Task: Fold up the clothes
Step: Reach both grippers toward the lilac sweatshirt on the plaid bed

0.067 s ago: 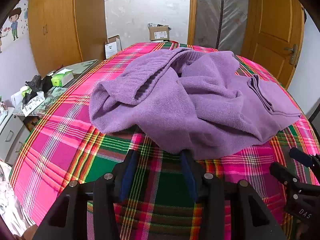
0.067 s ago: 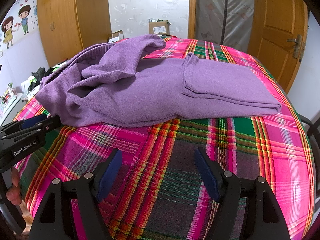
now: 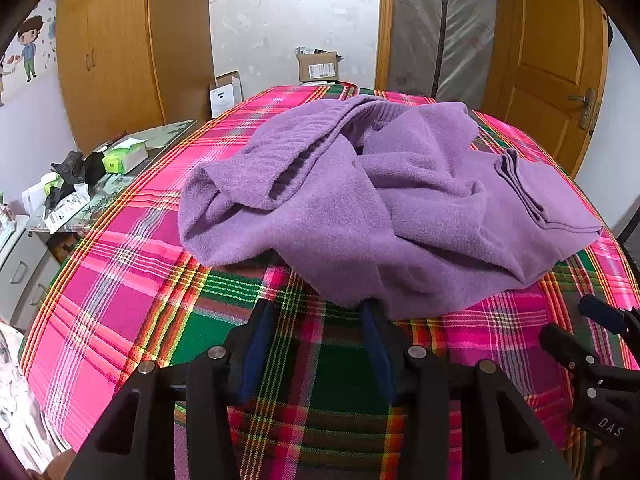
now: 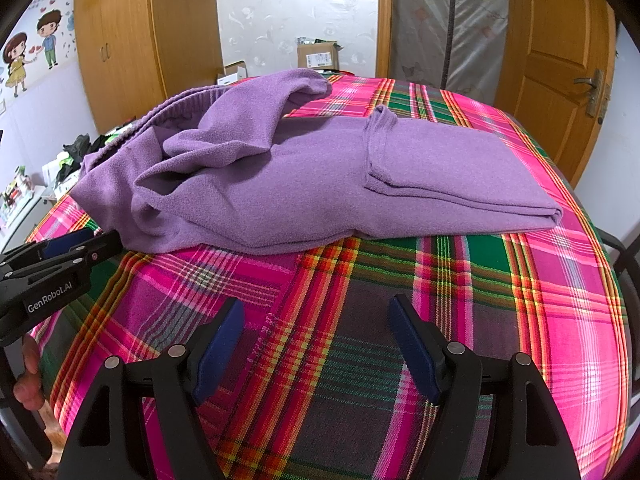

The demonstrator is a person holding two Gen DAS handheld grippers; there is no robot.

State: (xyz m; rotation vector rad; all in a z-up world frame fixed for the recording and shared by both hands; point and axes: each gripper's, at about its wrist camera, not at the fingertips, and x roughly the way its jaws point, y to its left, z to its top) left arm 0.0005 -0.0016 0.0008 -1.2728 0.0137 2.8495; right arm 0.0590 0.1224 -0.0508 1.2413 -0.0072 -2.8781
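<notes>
The left gripper (image 3: 316, 312) is seen with its jaws moderately apart, nothing held; the tip of its right finger is now hidden under the near hem of the purple garment (image 3: 380, 208), where a moment ago it was only touching that hem. A small advance into the cloth is therefore judged, so a pinch on the near edge seems to be prepared.

The right gripper (image 4: 316, 320) is held wide apart over bare plaid cloth (image 4: 500, 300), well short of the garment, and it is almost unchanged.

The garment lies on the plaid table, crumpled on the left, already folded flat on the right. Free room is left in front; the right table edge is close to the folded end.
</notes>
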